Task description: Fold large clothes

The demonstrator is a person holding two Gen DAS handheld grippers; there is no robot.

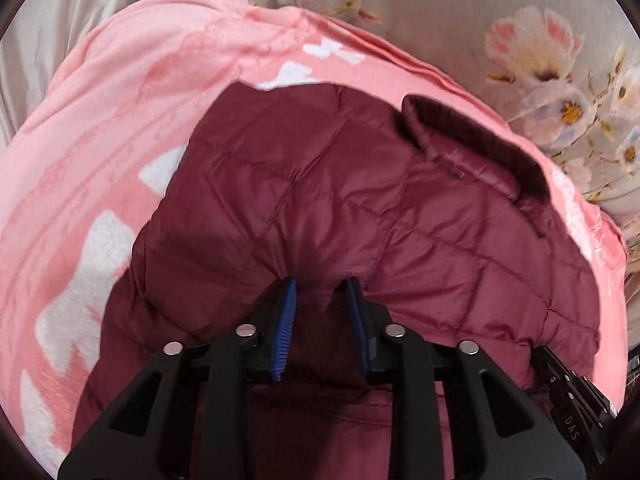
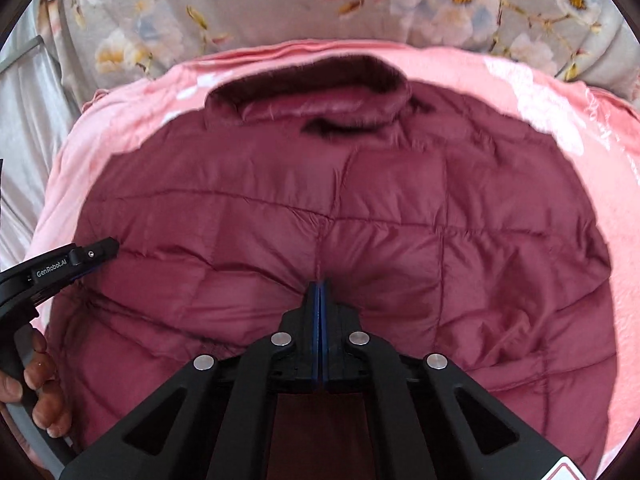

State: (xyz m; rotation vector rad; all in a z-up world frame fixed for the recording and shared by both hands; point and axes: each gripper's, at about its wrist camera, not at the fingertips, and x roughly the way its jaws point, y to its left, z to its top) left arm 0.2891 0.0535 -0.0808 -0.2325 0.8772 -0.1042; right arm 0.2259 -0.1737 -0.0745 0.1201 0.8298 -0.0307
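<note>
Both hand-held grippers come in low over the maroon quilted jacket, which lies flat on a pink blanket, fur collar at the far end. Left hand-held gripper has its jaws apart, tips pressing into the jacket's near edge. Right hand-held gripper is pinched tight on the jacket fabric.

Jacket: maroon quilted cloth, smooth, slight sheen, puffed between stitch lines. Collar: darker short fur-like pile outside, glossy satin-like lining inside. Blanket under jacket: pink fleece, matt and fuzzy, with white plush patches; far-right edge looks shinier. Bedsheet beyond blanket's far edge: floral printed cloth, smooth, faint satin lustre. Left gripper and right gripper: matt black plastic bodies, ribbed blue rubbery pads, bright metal pivot pins.
</note>
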